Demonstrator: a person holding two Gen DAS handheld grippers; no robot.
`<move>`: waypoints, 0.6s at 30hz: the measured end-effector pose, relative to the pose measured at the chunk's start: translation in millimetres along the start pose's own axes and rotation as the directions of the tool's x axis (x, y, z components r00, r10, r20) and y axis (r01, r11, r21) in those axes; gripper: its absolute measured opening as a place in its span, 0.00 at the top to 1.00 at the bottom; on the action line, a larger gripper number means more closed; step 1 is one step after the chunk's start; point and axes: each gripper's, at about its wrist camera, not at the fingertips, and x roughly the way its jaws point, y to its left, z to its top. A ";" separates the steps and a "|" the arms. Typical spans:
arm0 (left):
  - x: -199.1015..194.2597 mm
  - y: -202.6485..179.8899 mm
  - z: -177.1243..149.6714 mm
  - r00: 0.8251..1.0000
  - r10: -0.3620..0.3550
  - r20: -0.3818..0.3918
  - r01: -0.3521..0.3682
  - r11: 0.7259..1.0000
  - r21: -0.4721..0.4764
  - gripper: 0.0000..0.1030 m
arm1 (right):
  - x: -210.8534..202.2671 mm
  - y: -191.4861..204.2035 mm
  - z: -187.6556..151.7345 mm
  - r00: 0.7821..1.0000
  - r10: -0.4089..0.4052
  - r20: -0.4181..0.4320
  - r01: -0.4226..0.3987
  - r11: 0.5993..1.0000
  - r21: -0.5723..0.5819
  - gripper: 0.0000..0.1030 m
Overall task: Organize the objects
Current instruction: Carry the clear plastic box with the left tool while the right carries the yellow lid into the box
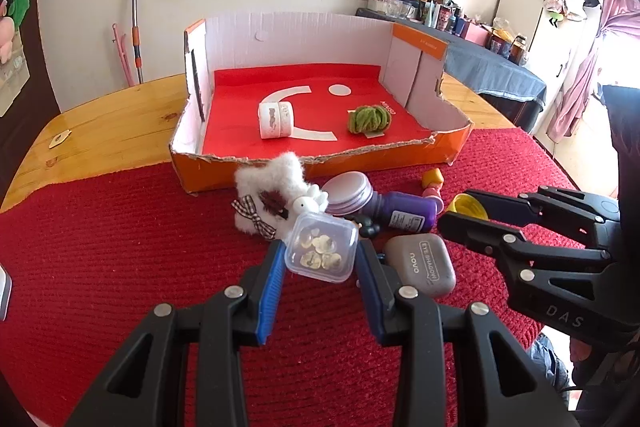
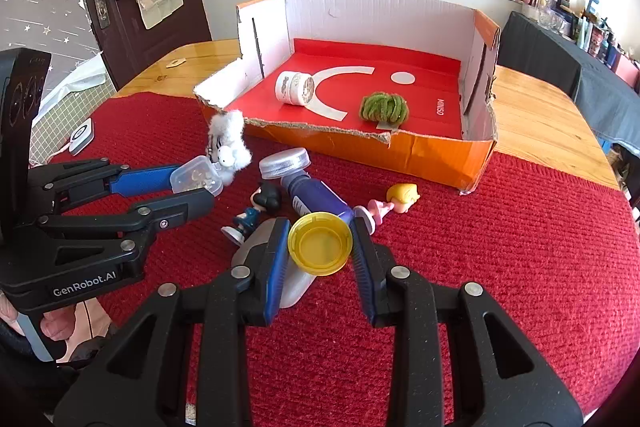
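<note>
We had both picks made: left claw (image 1: 320, 259) clamped on the clear pin box (image 1: 321, 247), right claw (image 2: 320, 247) clamped on the yellow cap (image 2: 320, 242), both held above the red mat (image 2: 500, 267). Next, carry them into the orange cardboard tray (image 2: 440, 155) and release.

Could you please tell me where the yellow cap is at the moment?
The yellow cap is gripped between the right tongs, in front of the purple bottle on the red mat.
</note>
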 end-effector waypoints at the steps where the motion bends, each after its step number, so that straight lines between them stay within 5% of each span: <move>1: -1.0 0.0 1.3 1.000 0.000 0.004 0.000 1.000 0.001 0.63 | -1.3 -0.3 1.0 1.000 0.000 0.004 0.000 1.000 0.000 0.72; 18: -1.4 7.1 38.4 0.999 0.007 0.049 -0.006 1.000 -0.002 0.63 | -6.5 -8.1 37.0 0.999 0.005 0.049 -0.005 1.000 -0.011 0.72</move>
